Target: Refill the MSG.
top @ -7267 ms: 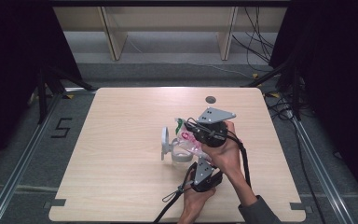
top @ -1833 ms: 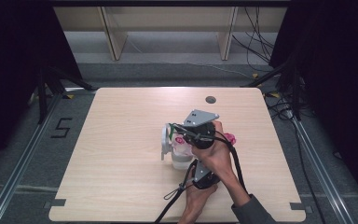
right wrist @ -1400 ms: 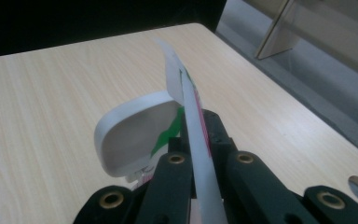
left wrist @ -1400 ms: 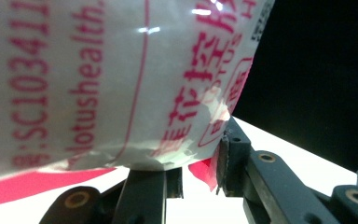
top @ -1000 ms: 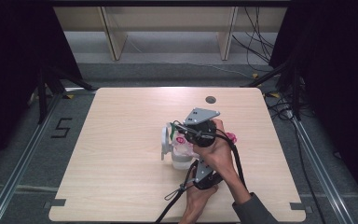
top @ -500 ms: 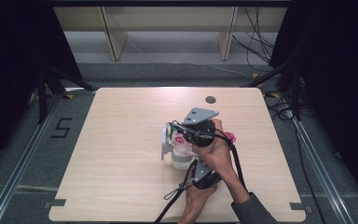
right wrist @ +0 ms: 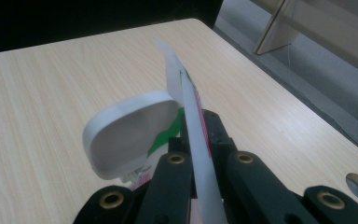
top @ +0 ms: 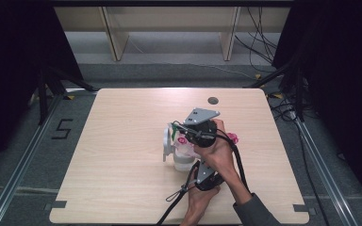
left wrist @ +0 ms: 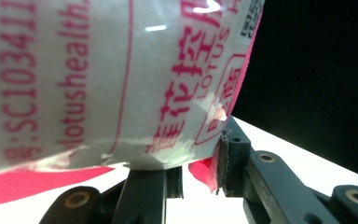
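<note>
A soft white pack with pink print (top: 185, 153) stands at the table's middle, and its white oval lid (top: 166, 141) is flipped open to the left. My left gripper (top: 202, 175) reaches in from the near side. In the left gripper view the crinkled pack (left wrist: 121, 79) sits between that gripper's (left wrist: 200, 163) jaws, which press on its lower part. My right gripper (top: 188, 133) is above the pack's top, a grey plate (top: 201, 115) on its back. In the right gripper view the right gripper (right wrist: 198, 122) is shut on a thin white flap (right wrist: 186, 88) standing up beside the open lid (right wrist: 130, 135).
The light wooden table (top: 122, 179) has a round cable hole (top: 212, 100) at the back right. A pink scrap (top: 233, 138) shows just right of the right hand. Black cables (top: 179, 197) trail to the near edge. Shelving legs (top: 113, 37) stand beyond the table.
Since the oldest frame my right gripper has shifted a little left over the pack. Over the last second nothing has visibly moved.
</note>
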`<state>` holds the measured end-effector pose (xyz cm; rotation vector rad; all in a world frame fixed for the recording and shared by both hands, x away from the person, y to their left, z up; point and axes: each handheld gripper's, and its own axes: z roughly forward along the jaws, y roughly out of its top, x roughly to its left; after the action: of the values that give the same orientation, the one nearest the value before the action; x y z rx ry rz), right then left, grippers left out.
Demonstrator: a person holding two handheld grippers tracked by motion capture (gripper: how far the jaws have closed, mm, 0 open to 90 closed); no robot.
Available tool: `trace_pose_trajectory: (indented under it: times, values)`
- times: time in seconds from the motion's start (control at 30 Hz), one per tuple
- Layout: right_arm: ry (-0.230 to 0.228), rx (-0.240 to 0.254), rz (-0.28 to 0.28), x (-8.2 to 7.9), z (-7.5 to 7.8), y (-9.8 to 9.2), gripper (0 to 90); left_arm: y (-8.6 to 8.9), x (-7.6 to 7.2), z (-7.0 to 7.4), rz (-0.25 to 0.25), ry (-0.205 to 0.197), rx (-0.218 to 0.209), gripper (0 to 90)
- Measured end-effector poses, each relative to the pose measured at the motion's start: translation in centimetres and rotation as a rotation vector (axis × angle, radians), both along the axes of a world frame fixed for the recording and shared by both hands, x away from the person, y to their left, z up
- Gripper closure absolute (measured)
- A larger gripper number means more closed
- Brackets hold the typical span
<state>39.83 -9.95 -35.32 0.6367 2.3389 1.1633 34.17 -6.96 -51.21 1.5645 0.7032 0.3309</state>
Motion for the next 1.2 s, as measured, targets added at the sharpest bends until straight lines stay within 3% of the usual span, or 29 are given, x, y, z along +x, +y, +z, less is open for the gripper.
trace_pose_trajectory:
  times: [0.13,0.17,0.2,0.23,0.3,0.43,0.5,0.53,0.6,0.63,0.67,0.77,0.87,1.1,1.13,1.17,1.2]
  values:
    - [-0.015,-0.012,0.015,0.2,0.03,-0.07,90.0,-0.01,0.01,-0.05,0.0,0.004,0.0,74.4]
    - [0.001,0.007,-0.013,-0.05,-0.02,0.0,90.0,0.01,-0.01,0.01,0.001,0.001,-0.002,74.5]
    - [-0.014,0.0,-0.001,-0.07,0.14,0.01,90.0,0.34,0.18,0.14,0.016,-0.046,0.033,74.5]
    - [0.006,0.005,-0.004,-0.3,0.15,0.13,90.0,0.42,0.13,0.19,0.049,-0.046,0.034,74.5]
    - [-0.003,-0.01,0.01,-0.16,0.12,0.24,90.0,0.3,0.17,0.08,0.059,-0.047,0.029,74.4]
    - [-0.004,0.004,0.003,-0.11,0.05,0.19,90.0,0.47,0.16,0.09,0.04,-0.043,0.033,74.5]
    - [-0.016,-0.007,0.006,0.0,0.04,0.12,90.0,0.24,0.18,0.03,0.061,-0.049,0.028,74.5]
    - [0.016,0.0,-0.011,-0.21,0.02,0.17,90.0,0.36,0.15,0.09,0.052,-0.044,0.035,74.5]
    - [-0.011,-0.001,0.01,-0.29,0.22,0.21,90.0,0.47,0.25,0.2,0.026,-0.054,0.038,74.6]
    - [-0.008,0.003,0.009,-0.33,0.3,0.23,90.0,0.36,0.18,0.17,0.064,-0.056,0.026,74.5]
    - [-0.012,0.004,0.009,-0.28,0.22,0.28,90.0,0.52,0.19,0.14,0.038,-0.046,0.031,74.5]
    - [-0.011,-0.016,0.006,-0.25,-0.05,0.44,90.0,0.52,0.21,0.07,0.045,-0.048,0.036,74.6]
    - [-0.006,0.002,-0.003,-0.45,0.17,0.49,90.0,0.58,0.2,0.21,0.039,-0.046,0.027,74.6]
    - [-0.008,-0.012,0.011,0.01,0.03,0.3,90.0,0.41,0.22,0.08,0.045,-0.044,0.037,74.5]
    - [0.016,-0.004,-0.005,-0.16,-0.08,0.43,90.0,0.41,0.22,0.08,0.046,-0.045,0.037,74.5]
    - [-0.001,-0.008,-0.007,-0.2,-0.03,0.44,90.0,0.39,0.21,0.07,0.048,-0.054,0.023,74.6]
    - [0.002,-0.01,-0.005,-0.35,0.08,0.45,90.0,0.48,0.25,0.19,0.025,-0.056,0.038,74.6]
